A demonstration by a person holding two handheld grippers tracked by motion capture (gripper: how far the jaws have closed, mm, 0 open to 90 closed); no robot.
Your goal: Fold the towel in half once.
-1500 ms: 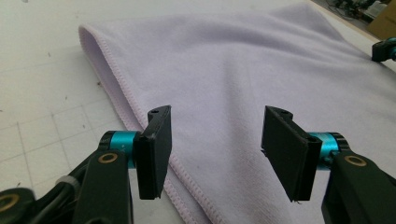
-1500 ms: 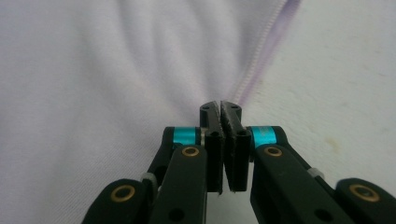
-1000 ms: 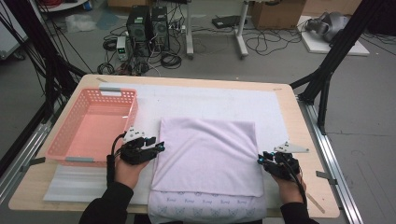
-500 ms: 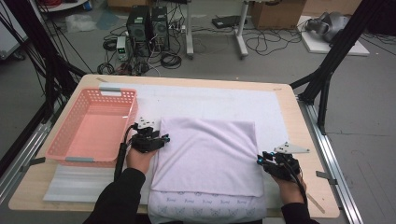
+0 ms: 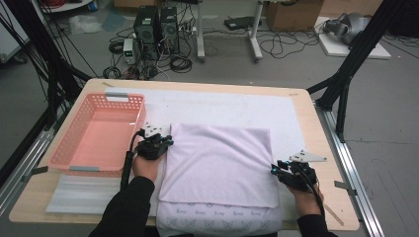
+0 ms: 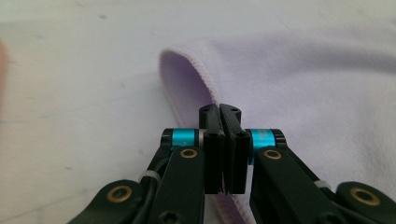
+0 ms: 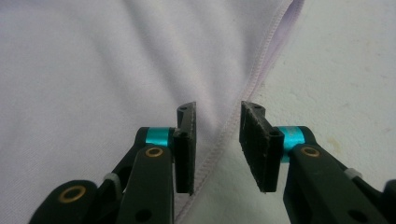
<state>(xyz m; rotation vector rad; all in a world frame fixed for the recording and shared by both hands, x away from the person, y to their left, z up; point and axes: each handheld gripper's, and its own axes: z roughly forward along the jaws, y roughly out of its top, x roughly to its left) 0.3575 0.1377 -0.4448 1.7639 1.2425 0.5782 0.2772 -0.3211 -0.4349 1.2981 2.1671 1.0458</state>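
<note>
The left gripper [image 5: 159, 143] is seen in the high view at the left edge of the lilac towel [image 5: 220, 163], which lies folded in the middle of the table [image 5: 306, 106] on a white mat [image 5: 232, 106], with a patterned cloth [image 5: 217, 219] under its near edge. A second ago this gripper stood farther left and nearer the person, beside the pink basket [image 5: 96, 136]; it has since been carried in to the towel's left hem. The right gripper [image 5: 291, 173] is found at the towel's right edge, where it also stood a second ago.

In the left gripper view, the left gripper [image 6: 223, 112] has just been closed: its jaws are pressed together with the towel's stitched hem [image 6: 208, 79] pinched between them, the fabric rising in a small fold just ahead of the tips. A hold on the left side is thus judged to be made.

In the right gripper view, the right gripper [image 7: 217, 119] is held narrowly apart, with the towel's seamed right edge [image 7: 261, 60] running up between the jaws but not pressed by them. The right side is therefore judged as not yet taken, and a pinch there is probably what is needed before the towel can be lifted or folded by both sides.
</note>
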